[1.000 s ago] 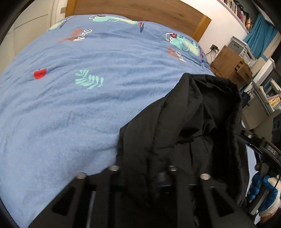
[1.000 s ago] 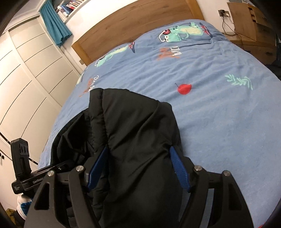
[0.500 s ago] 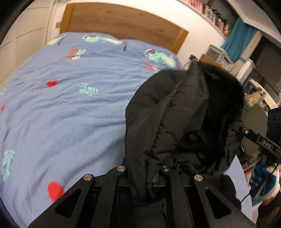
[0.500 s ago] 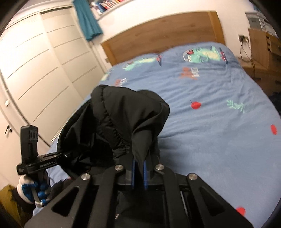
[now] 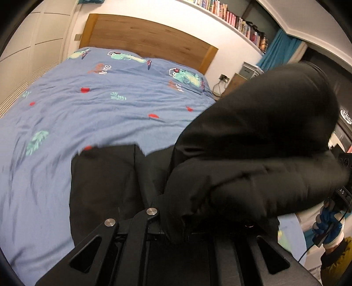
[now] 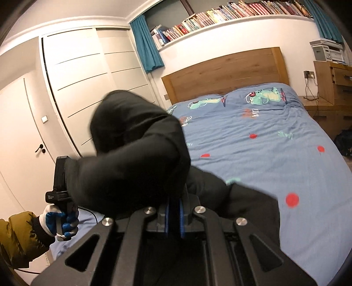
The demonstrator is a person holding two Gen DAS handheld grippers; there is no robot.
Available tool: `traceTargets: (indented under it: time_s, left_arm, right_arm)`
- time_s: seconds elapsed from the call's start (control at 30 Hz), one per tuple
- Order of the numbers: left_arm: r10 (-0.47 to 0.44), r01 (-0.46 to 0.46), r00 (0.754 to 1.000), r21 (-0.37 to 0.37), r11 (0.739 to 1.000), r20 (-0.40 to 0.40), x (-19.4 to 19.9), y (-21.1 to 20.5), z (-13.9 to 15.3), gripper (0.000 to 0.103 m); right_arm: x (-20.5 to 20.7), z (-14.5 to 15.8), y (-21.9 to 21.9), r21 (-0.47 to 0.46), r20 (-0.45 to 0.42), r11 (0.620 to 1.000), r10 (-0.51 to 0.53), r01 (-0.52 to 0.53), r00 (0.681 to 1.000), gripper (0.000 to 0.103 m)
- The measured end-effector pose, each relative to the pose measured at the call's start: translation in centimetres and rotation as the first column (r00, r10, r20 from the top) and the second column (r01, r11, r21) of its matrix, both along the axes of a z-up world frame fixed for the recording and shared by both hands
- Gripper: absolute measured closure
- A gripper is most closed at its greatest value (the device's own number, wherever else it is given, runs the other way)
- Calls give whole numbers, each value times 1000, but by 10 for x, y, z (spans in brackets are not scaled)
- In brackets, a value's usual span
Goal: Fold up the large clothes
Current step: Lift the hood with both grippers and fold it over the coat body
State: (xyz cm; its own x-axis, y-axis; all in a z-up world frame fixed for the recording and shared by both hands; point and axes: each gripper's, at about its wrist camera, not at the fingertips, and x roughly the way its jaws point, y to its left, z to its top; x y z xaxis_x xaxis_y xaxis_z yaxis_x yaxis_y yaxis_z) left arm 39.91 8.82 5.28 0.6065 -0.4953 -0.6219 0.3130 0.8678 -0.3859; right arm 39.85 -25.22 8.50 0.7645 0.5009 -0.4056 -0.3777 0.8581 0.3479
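A black padded jacket hangs in the air between both grippers above the near end of the bed. My left gripper is shut on its fabric, and the cloth hides the fingertips. My right gripper is shut on the jacket too, its blue pads pressed together on a fold. Part of the jacket droops down toward the blue duvet. The left gripper's handle and gloved hand show in the right wrist view.
The bed has a blue printed duvet and a wooden headboard. White wardrobe doors stand on the left side. A wooden bedside cabinet with a printer stands on the right. A bookshelf runs above the headboard.
Both grippers have lifted the jacket off the duvet and pulled back from the bed. The right gripper closed on the fabric. The jacket now hangs higher, bunched between them.
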Motion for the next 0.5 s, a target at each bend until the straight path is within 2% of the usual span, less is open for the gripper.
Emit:
traceTargets:
  time_s: [0.1,0.2,0.5]
  left_arm:
    - [-5,5,1000,23,1000,16,-27,-2,-8,94]
    - [-5,4,1000,30,1000,26,-48,-5,-20,94]
    - [-23,19,998,84,996,51,-62,-13,-55,93]
  right_arm:
    - [-30,-13,-2,5,-21,1000,-14,14,1000,96]
    - [-49,-28,-1,-31,-47,999,-27,26,999,96]
    - [-70,-85,-7,-112,-135,993,-59,44,989,96]
